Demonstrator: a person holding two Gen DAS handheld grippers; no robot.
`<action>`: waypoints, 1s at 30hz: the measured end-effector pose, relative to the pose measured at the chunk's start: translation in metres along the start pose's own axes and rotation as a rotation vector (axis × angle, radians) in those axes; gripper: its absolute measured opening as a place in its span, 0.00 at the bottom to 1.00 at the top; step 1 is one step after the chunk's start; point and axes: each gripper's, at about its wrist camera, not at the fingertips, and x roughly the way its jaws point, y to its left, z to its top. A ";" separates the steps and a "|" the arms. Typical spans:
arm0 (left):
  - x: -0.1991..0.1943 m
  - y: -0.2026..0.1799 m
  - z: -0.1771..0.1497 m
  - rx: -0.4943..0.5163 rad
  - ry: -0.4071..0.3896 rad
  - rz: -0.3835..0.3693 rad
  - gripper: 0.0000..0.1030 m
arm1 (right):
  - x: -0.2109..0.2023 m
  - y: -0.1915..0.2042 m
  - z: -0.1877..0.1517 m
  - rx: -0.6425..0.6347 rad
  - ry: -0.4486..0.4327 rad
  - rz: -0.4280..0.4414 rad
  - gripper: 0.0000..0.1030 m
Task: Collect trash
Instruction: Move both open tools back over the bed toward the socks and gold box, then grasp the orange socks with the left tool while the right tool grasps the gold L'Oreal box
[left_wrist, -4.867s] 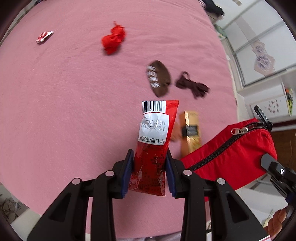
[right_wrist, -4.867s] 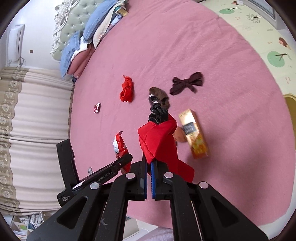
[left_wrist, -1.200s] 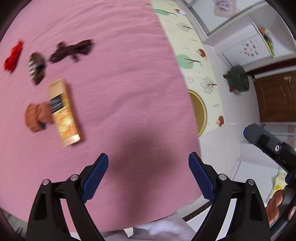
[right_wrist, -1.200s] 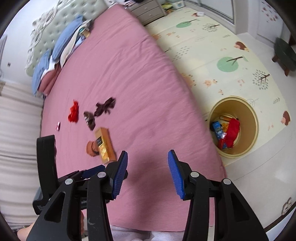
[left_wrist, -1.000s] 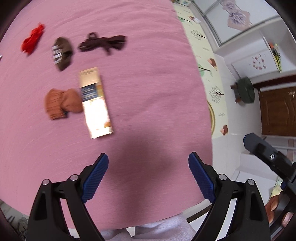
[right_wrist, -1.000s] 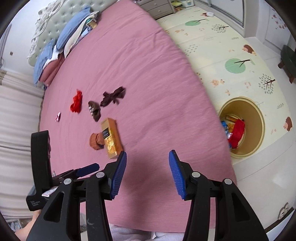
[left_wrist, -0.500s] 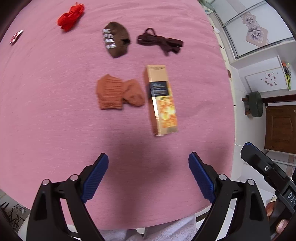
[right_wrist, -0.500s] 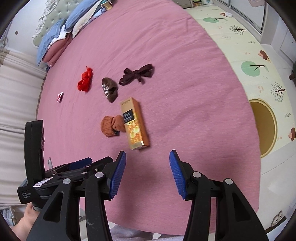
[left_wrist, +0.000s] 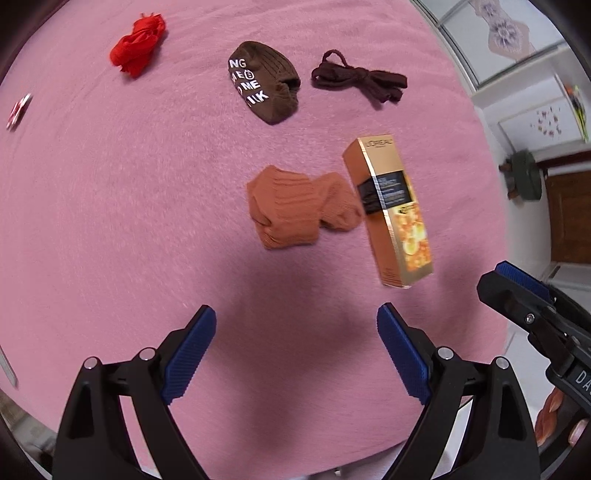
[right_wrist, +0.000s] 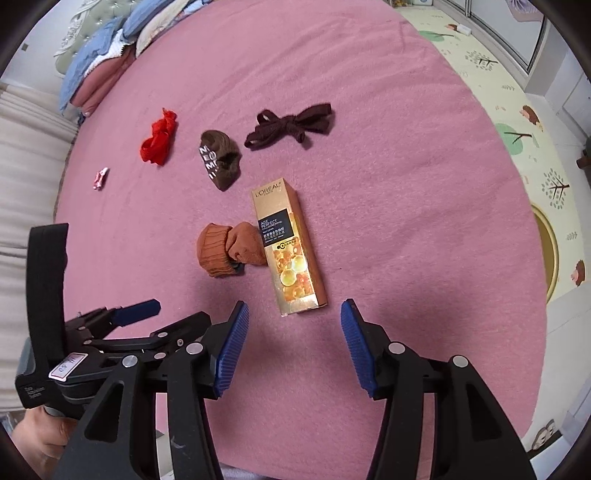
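A gold and orange carton box (right_wrist: 287, 253) lies flat on the pink bed (right_wrist: 388, 155), also in the left wrist view (left_wrist: 392, 210). A small red-and-white wrapper (right_wrist: 100, 178) lies far left on the bed, also at the left edge of the left wrist view (left_wrist: 16, 110). My right gripper (right_wrist: 293, 345) is open and empty, just short of the box's near end. My left gripper (left_wrist: 295, 352) is open and empty, above the bed, nearer than the orange sock (left_wrist: 299, 205). The left gripper also shows in the right wrist view (right_wrist: 122, 314).
Clothing lies on the bed: an orange sock (right_wrist: 229, 251) touching the box, a brown sock with white letters (right_wrist: 219, 162), a dark brown tied strip (right_wrist: 291, 127), a red cloth (right_wrist: 159, 138). A yellow bin rim (right_wrist: 546, 254) stands on the play mat at right. Pillows (right_wrist: 110, 48) lie far left.
Both grippers, earlier shut on a red packet and a red bag, are now open and empty. Both views swung from the bin and floor back over the bed toward the box.
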 end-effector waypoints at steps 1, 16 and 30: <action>0.003 0.002 0.004 0.016 0.004 0.008 0.86 | 0.004 0.001 0.000 0.002 0.005 -0.003 0.50; 0.044 0.005 0.055 0.245 0.029 0.068 0.88 | 0.073 0.004 0.021 0.045 0.091 -0.088 0.52; 0.068 -0.013 0.087 0.307 0.049 0.070 0.70 | 0.087 -0.020 0.033 0.070 0.126 -0.082 0.41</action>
